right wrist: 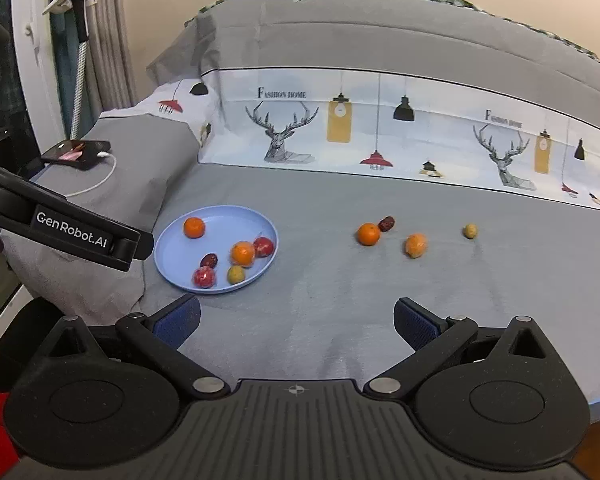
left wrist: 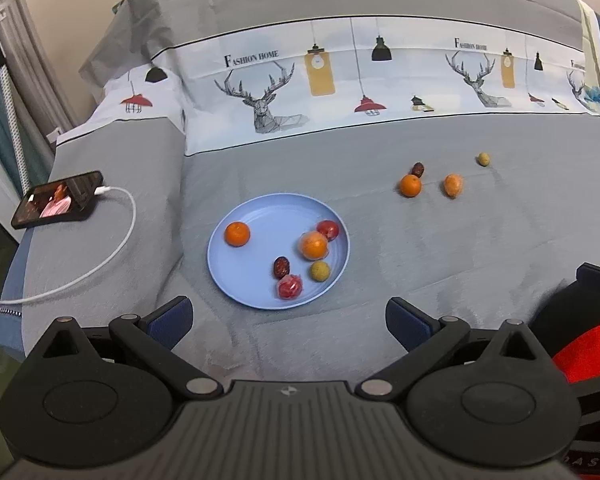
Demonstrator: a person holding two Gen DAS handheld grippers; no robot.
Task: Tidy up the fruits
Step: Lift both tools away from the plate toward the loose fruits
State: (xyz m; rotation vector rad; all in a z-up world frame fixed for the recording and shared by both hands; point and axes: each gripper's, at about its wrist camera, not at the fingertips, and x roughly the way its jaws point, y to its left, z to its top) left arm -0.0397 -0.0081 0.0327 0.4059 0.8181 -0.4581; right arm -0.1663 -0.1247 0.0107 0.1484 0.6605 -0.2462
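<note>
A light blue plate (left wrist: 256,284) (right wrist: 172,256) lies on the grey bedspread and holds several fruits: two oranges, two red fruits, a dark date and a small green fruit. To its right on the cloth lie an orange (left wrist: 410,185) (right wrist: 368,234), a dark date (left wrist: 417,169) (right wrist: 387,223), a wrapped orange fruit (left wrist: 453,185) (right wrist: 415,245) and a small green fruit (left wrist: 483,159) (right wrist: 469,231). My left gripper (left wrist: 288,316) hovers open just in front of the plate. My right gripper (right wrist: 296,320) is open too, nearer than the loose fruits, with nothing between its fingers.
A phone (left wrist: 58,200) (right wrist: 78,151) with a white cable lies on a raised grey cushion at the left. A printed fold of bedding (left wrist: 340,80) crosses behind the fruits. The left gripper's body (right wrist: 72,232) shows at the left of the right wrist view.
</note>
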